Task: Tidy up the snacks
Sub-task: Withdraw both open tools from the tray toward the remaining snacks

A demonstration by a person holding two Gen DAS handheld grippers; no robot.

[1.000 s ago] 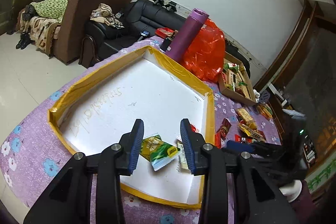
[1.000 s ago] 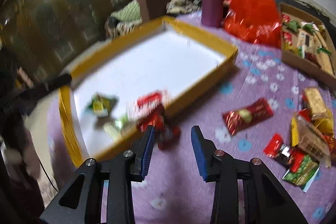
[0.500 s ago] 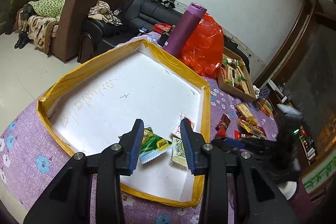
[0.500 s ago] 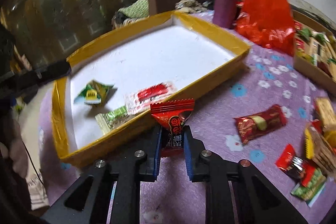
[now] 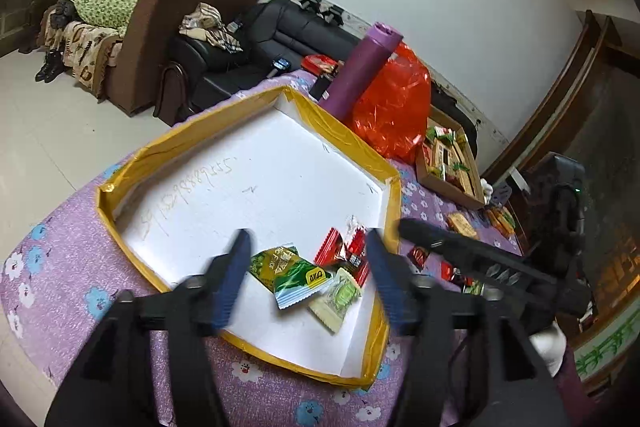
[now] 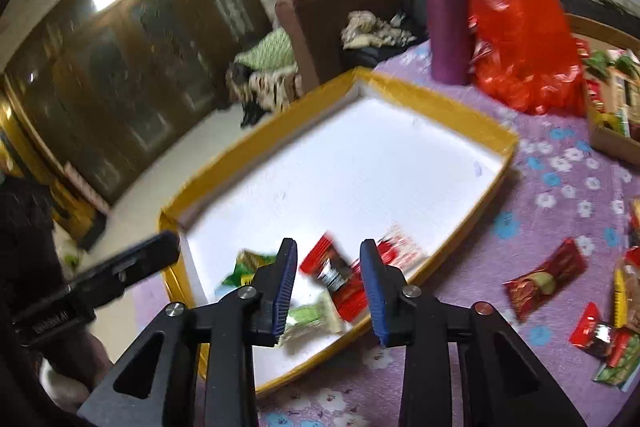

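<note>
A yellow-rimmed white tray (image 5: 390,211) (image 6: 472,119) lies on the purple flowered tablecloth. In its near corner lie a green packet (image 5: 296,275), a pale green packet (image 5: 338,301) and red snacks. A red candy packet (image 5: 334,249) (image 6: 328,265) is in the tray area between the open jaws of my right gripper (image 6: 328,281), free of them. My left gripper (image 5: 308,275) is open and empty over the tray's near corner. Loose snacks (image 6: 544,279) lie on the cloth to the right.
A purple bottle (image 5: 362,67) and a red plastic bag (image 5: 394,107) stand behind the tray. A cardboard box of snacks (image 5: 450,159) sits at the back right. Sofas and tiled floor lie beyond the table's left edge.
My right gripper closed on the red candy, carried it over the tray rim and opened, letting it go. My left gripper's jaws widened over the tray corner.
</note>
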